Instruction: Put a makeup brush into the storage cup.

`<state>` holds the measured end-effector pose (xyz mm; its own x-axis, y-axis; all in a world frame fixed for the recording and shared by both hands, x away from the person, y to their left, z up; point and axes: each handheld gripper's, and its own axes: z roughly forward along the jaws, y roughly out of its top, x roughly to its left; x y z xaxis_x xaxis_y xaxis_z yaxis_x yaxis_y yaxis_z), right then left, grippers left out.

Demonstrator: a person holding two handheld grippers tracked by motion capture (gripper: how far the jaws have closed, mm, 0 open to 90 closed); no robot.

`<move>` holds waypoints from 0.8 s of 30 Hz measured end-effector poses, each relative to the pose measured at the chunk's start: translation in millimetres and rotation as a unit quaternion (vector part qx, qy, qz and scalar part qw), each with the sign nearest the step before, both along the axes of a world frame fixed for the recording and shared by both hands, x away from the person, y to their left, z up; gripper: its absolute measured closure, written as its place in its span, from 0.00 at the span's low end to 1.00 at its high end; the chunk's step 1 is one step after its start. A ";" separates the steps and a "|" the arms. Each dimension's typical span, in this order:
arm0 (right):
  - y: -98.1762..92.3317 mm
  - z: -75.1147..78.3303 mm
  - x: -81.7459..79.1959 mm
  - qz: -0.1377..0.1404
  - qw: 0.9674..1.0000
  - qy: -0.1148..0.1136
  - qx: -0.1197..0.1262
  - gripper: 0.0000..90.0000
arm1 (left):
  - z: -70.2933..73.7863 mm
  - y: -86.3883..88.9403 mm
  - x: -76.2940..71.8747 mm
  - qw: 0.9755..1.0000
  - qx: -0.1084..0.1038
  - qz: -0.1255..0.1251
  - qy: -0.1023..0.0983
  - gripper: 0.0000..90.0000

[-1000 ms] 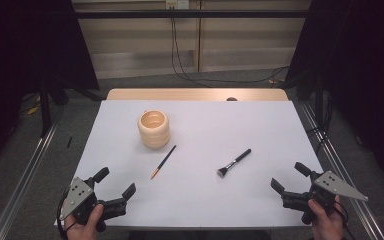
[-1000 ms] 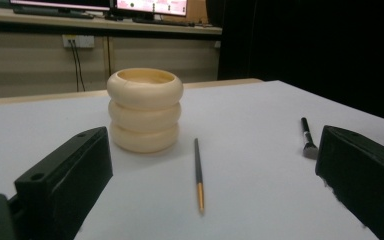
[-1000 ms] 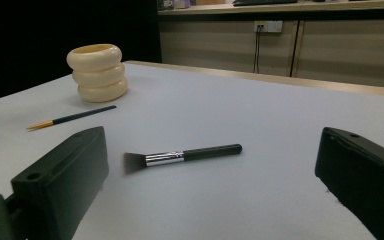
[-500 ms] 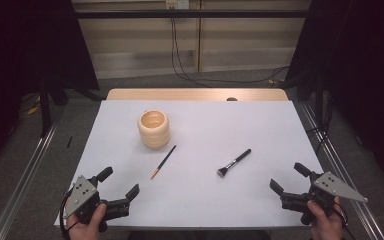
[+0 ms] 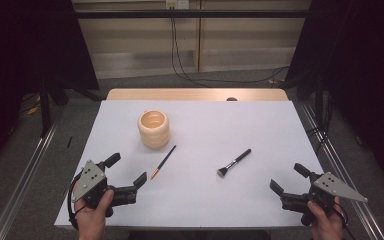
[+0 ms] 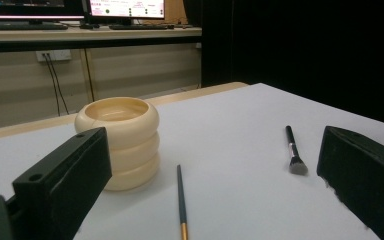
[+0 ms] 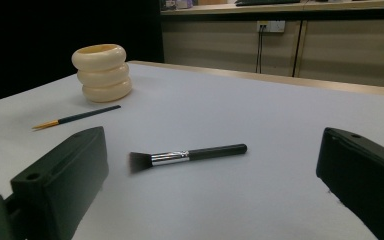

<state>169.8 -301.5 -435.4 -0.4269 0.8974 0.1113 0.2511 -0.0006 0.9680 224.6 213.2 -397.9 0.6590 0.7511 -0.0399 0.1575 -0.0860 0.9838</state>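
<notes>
Your left gripper (image 5: pixel 127 171) is sitting near the front left corner of the desk (image 5: pixel 260 120), held in your left hand (image 5: pixel 94 210). Its two black jaws are standing wide apart, gripping nothing and touching nothing. Your right gripper (image 5: pixel 289 179) is sitting near the front right corner, held in your right hand (image 5: pixel 325 222), and its jaws are likewise spread wide with nothing between them.

Three things are lying on the white desk surface ahead of you. A cream-coloured ribbed cup (image 5: pixel 154 129) is standing upright toward the back left; in the left gripper view it is showing just past the left jaw, open at the top. A thin paintbrush (image 5: pixel 163 161) with a dark handle and an orange tip is lying flat just in front of the cup, not touching it, with the orange end pointing toward your left gripper. It is the thing nearest that gripper, and in the left gripper view it is lying between the two jaws, a little way ahead of them.

A makeup brush (image 5: pixel 234 163) with a black handle, silver collar and dark bristles is lying flat near the middle of the desk, well apart from the paintbrush. In the right gripper view it is lying between that gripper's jaws, bristles toward the left jaw.
</notes>
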 end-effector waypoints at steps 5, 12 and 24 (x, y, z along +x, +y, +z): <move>0.0 0.0 0.3 0.000 1.000 -0.004 0.001 0.00 | -0.2 -6.9 9.5 1.000 -0.002 -0.005 0.007 0.02; 0.2 -0.2 0.2 0.002 1.000 -0.005 -0.002 0.00 | -0.3 -18.7 22.2 1.000 0.006 -0.015 0.011 0.01; 0.3 0.1 0.0 0.004 1.000 -0.005 0.004 0.00 | 2.2 -36.4 51.0 0.999 0.018 -0.036 0.015 0.01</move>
<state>169.8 -301.2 -435.3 -0.4346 0.8932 0.1152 0.2420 -0.0074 0.9702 275.7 176.9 -395.7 0.7099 0.7034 -0.0345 0.1787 -0.1325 0.9749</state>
